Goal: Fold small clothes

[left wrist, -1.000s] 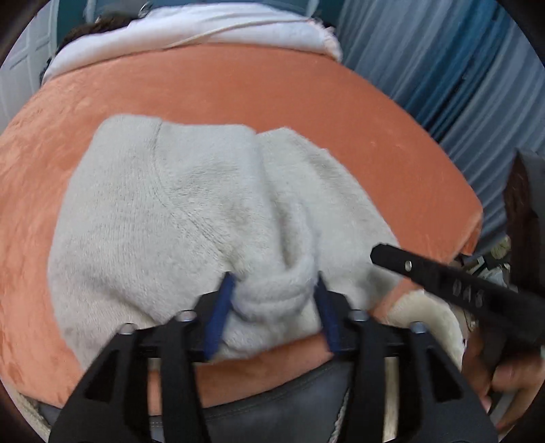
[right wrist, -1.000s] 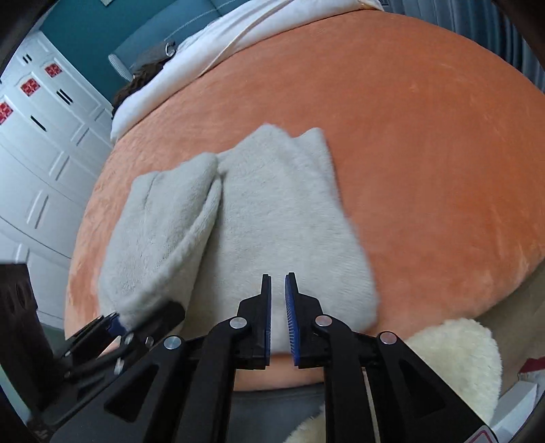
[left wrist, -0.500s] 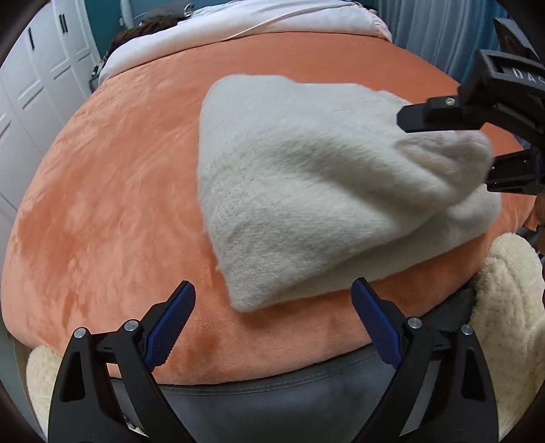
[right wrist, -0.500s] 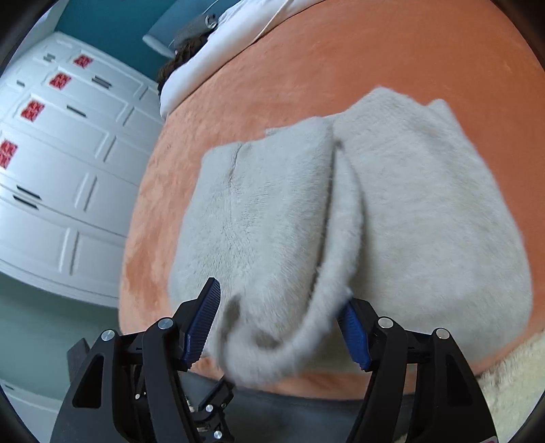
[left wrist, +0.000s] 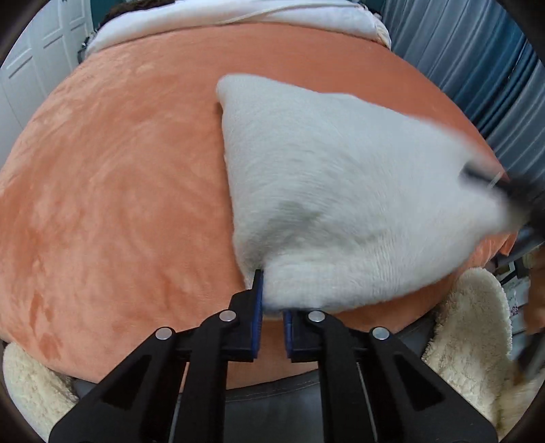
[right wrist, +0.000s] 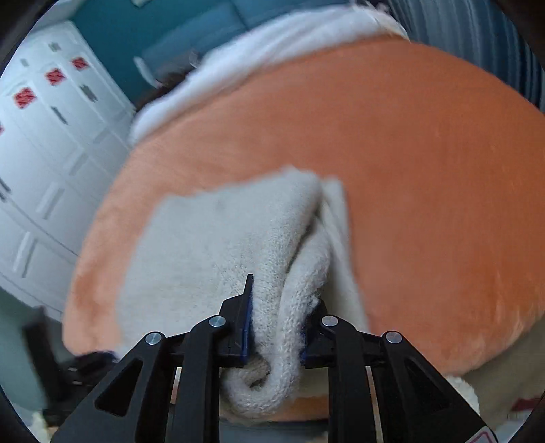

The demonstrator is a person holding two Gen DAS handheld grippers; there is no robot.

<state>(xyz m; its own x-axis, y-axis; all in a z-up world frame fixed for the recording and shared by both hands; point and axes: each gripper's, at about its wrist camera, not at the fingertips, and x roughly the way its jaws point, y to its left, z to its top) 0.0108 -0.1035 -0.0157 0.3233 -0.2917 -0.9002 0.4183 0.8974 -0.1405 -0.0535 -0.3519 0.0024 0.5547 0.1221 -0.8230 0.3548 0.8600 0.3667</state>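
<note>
A fuzzy off-white knit garment [left wrist: 340,204] lies partly folded on an orange plush bed cover [left wrist: 119,187]. My left gripper [left wrist: 270,306] is shut on the garment's near bottom edge. My right gripper [right wrist: 277,320] is shut on a thick bunched fold of the same garment [right wrist: 221,259], and it shows blurred at the right edge of the left wrist view [left wrist: 511,194], lifting that side off the cover.
White bedding [left wrist: 221,17] lies at the far end of the bed. Blue curtains [left wrist: 477,68] hang at the right, white cabinet doors [right wrist: 41,153] at the left. Cream fleece [left wrist: 470,334] lies along the near bed edge.
Both grippers were open half a second ago and have closed on the garment. The left one moved in to the bottom edge. The right one is moving, blurred, with the fold.
</note>
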